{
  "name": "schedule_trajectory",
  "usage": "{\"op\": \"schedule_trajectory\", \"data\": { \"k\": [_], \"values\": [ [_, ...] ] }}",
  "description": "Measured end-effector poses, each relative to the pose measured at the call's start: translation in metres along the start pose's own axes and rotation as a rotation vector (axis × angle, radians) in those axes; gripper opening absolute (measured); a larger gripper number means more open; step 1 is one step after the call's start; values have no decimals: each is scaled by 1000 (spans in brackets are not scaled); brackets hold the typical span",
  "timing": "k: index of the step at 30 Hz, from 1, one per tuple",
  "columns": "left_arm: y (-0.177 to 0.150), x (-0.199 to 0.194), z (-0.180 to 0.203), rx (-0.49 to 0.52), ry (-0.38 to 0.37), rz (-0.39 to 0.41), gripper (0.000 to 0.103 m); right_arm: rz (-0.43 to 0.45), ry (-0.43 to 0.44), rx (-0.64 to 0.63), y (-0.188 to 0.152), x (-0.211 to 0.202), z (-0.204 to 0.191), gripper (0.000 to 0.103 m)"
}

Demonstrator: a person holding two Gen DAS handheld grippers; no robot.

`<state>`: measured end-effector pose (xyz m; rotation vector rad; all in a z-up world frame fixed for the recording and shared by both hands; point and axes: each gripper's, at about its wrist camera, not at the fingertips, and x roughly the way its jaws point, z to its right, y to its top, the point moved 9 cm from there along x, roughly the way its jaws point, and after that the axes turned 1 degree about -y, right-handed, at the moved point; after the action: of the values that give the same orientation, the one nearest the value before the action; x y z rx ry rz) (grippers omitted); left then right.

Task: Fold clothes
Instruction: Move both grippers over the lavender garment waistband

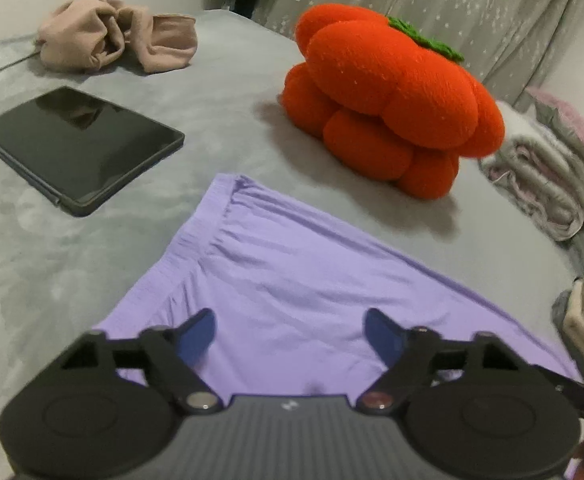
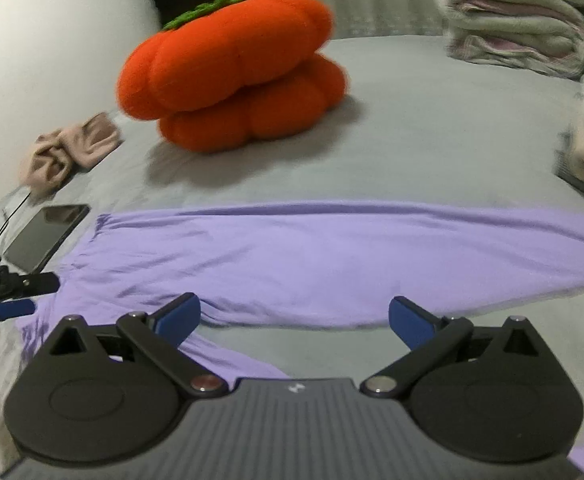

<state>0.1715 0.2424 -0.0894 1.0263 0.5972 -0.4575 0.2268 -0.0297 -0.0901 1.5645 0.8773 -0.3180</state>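
Lying flat on the grey bed (image 1: 252, 92), the lilac garment (image 1: 292, 280) looked like thin, soft knit: light, limp, with no stiffness to help a fold hold its line. It stretched across the bed in front of both tools, its gathered elastic waistband (image 1: 212, 216) toward the dark tablet (image 1: 80, 148) and its long body running away to the other side in the right wrist view.

The left gripper (image 1: 290, 330) hovered over the waist end with its jaws parted and nothing pinched between them. The right gripper (image 2: 293, 316) stood with its jaws spread wide and empty, above the garment's near edge where a second lilac strip showed below.

Cloth like this would probably slide easily over the bedcover and sag from any single pinch, so two holds well apart seemed wise. The waistband, thicker and ribbed, offered the surest bite for the left; a seamed edge or hem would likely suit the right. A shallow pinch risked catching only the top layer.

An orange plush pumpkin (image 1: 387, 100) and a crumpled beige garment (image 1: 116, 38) sat well clear behind.
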Motion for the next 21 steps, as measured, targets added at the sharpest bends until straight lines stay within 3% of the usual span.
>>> {"op": "schedule_trajectory", "data": {
  "k": [4, 9, 21],
  "values": [
    [6, 3, -10, 19, -32, 14, 52, -20, 54, -51, 14, 25, -26, 102],
    [2, 13, -23, 54, -26, -22, 36, -28, 105, -99, 34, 59, -54, 102],
    [-2, 26, -49, 48, -25, -61, 35, -76, 104, -218, 52, 129, -104, 101]
  ]
}}
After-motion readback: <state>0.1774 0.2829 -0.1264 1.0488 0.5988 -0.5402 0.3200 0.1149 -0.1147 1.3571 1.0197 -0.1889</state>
